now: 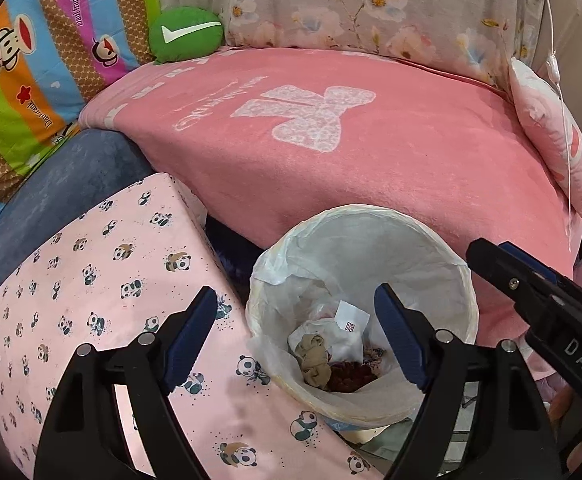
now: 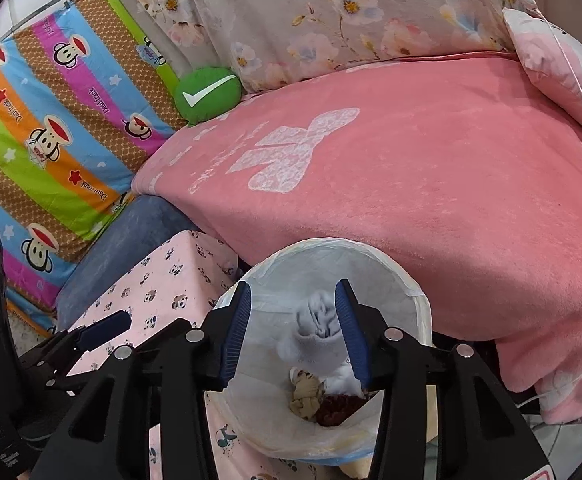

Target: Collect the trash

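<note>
Both grippers over the round white-lined trash bin point(image 1: 443, 280), jaws parted.

"Paul Frank" shows on the striped monkey-print cloth point(image 1: 31, 92) far left. The left gripper point(image 1: 295, 338) is empty. In the right gripper point(image 2: 293, 330), a blurred white crumpled wad point(image 2: 319, 320) sits between the pads; contact unclear. Bin scraps below are indistinct.

- I see a bed with a pink blanket point(image 1: 371, 168).
- A flowery cloth point(image 1: 371, 4) hangs behind it.
- A striped monkey sheet point(image 2: 51, 128) hangs beside it.
- A round green cushion point(image 1: 185, 34) sits in the corner.
- A panda cloth point(image 1: 103, 280) covers a box.
</note>
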Available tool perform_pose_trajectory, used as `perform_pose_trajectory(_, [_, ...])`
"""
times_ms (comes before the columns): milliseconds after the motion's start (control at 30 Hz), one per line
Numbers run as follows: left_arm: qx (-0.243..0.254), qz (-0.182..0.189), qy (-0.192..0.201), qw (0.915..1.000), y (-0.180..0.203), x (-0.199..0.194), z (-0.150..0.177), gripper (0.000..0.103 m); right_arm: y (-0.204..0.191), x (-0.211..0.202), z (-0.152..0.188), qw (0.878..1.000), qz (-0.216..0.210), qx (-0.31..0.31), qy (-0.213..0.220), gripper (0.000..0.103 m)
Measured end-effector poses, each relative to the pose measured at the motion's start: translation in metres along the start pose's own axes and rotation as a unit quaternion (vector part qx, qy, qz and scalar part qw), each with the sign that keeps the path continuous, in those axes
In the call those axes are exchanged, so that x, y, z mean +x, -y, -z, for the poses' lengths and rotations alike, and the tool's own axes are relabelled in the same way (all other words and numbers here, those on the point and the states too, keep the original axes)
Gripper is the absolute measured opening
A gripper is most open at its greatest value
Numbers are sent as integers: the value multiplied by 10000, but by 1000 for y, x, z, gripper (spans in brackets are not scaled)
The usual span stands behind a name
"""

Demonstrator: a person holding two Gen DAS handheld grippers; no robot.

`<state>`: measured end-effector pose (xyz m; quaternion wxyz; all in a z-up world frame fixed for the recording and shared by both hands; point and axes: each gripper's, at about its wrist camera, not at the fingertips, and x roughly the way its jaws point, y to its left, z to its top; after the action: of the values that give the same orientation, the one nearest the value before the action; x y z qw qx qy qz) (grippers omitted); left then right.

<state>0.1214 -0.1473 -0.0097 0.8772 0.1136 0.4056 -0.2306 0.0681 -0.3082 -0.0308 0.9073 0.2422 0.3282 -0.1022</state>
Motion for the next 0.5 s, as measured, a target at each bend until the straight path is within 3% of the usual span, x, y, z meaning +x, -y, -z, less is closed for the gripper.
perform_pose_trajectory(200, [-172,-112,-14,9998,-11,-7,10,77,-7,-6,10,9996,183,-179,-151,50])
perform_pose_trajectory(500, [-282,-298,56,9991,-17,-29,29,87,-17,-23,30,9976,470,-403,-296,60])
